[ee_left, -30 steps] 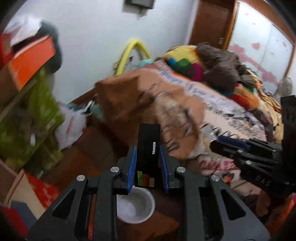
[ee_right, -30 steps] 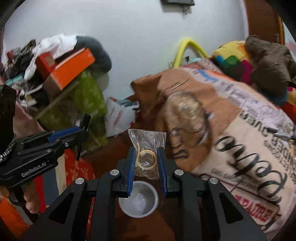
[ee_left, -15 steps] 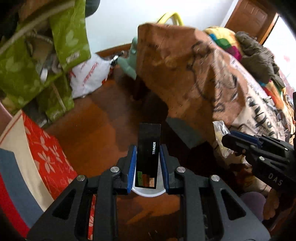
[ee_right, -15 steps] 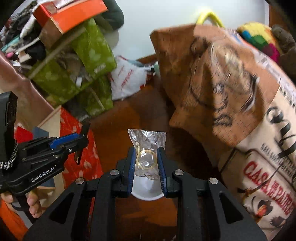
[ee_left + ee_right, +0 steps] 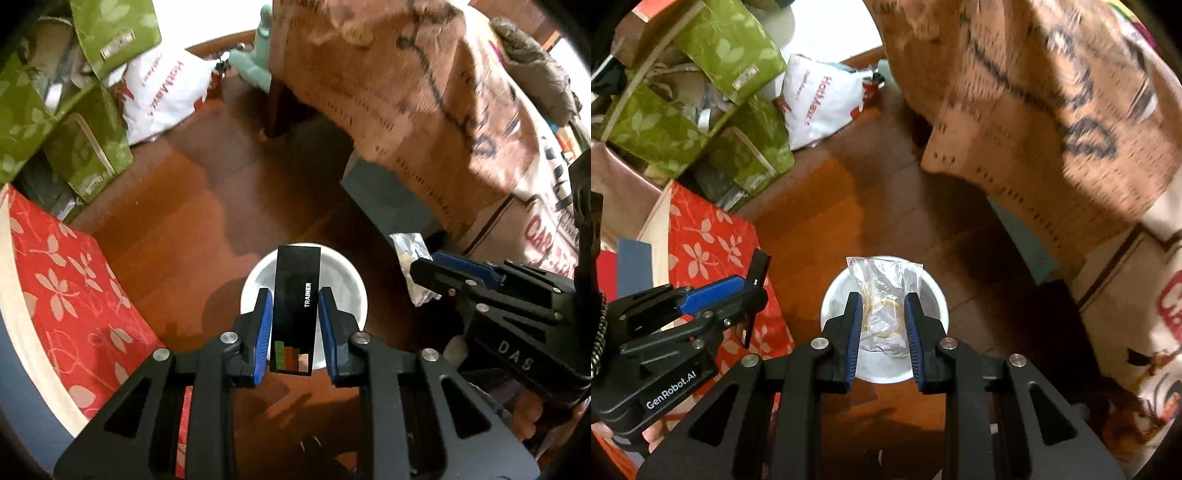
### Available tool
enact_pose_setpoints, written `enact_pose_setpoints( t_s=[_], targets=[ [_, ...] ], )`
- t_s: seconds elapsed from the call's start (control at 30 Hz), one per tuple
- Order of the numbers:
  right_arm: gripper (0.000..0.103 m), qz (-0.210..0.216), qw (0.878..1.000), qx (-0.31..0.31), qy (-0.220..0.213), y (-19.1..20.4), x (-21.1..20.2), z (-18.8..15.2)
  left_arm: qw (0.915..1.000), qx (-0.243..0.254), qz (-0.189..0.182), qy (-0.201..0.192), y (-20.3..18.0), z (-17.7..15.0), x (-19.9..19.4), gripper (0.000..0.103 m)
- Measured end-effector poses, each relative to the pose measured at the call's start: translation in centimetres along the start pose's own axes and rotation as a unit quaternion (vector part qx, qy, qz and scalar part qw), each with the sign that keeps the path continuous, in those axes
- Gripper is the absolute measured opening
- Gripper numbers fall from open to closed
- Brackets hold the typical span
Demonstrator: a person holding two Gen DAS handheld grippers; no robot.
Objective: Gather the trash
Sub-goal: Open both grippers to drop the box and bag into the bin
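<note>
Over the last second both grippers had swung from a fairly level view of the bed and wall to a steep downward look at the floor, and the white bin (image 5: 343, 284), a small disc low between the fingers a second earlier, had grown to fill the space behind each held item. The left gripper (image 5: 295, 328) was clamped narrowly on the black TRAINER box (image 5: 297, 306), an upright flat carton whose top edge hung over the bin's open mouth. The right gripper (image 5: 881, 326) was pinched nearly closed on a clear plastic bag (image 5: 882, 284) with yellowish rubber bands inside, also hanging above the bin (image 5: 934, 295). In the left view the right gripper (image 5: 417, 269) sat just beside the bin's rim with the crumpled bag (image 5: 412, 251) poking forward. Neither grip had altered during the descent. That read as the carry phase ending: both pieces of trash appeared lined up for release, though the bag, light and clingy, might stick to a pad when let go. The wooden floor (image 5: 207, 206), red floral mat (image 5: 66, 280) and draped bedspread (image 5: 424, 92) ringed the bin.
</note>
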State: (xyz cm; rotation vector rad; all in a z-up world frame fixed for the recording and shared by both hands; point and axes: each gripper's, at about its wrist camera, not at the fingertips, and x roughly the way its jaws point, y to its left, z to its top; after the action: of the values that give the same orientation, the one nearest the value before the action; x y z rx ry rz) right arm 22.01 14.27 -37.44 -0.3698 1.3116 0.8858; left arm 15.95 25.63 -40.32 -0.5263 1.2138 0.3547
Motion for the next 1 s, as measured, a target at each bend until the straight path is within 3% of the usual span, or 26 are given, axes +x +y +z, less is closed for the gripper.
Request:
enact_pose_setpoints(
  t_s=[0.17,0.4,0.7,1.0],
  targets=[
    [0.021,0.006,0.999,0.009,0.035,-0.7,2.2,-0.3,0.9995,-0.016,-0.002,0.029,0.4,-0.5,2.6,0.025],
    [0.022,0.04,0.998,0.022,0.046,-0.9,2.7,-0.3,0.9977,-0.038,0.0,0.056,1.3,-1.1,4.7,0.025],
    [0.026,0.028,0.998,0.02,0.054,-1.0,3.0,-0.4,0.9958,-0.054,-0.012,0.073,1.3,-1.3,5.7,0.025],
    [0.026,0.01,0.999,0.009,0.046,-0.7,2.7,-0.4,0.9959,-0.037,-0.009,0.082,0.2,-0.8,5.8,0.028]
  ],
)
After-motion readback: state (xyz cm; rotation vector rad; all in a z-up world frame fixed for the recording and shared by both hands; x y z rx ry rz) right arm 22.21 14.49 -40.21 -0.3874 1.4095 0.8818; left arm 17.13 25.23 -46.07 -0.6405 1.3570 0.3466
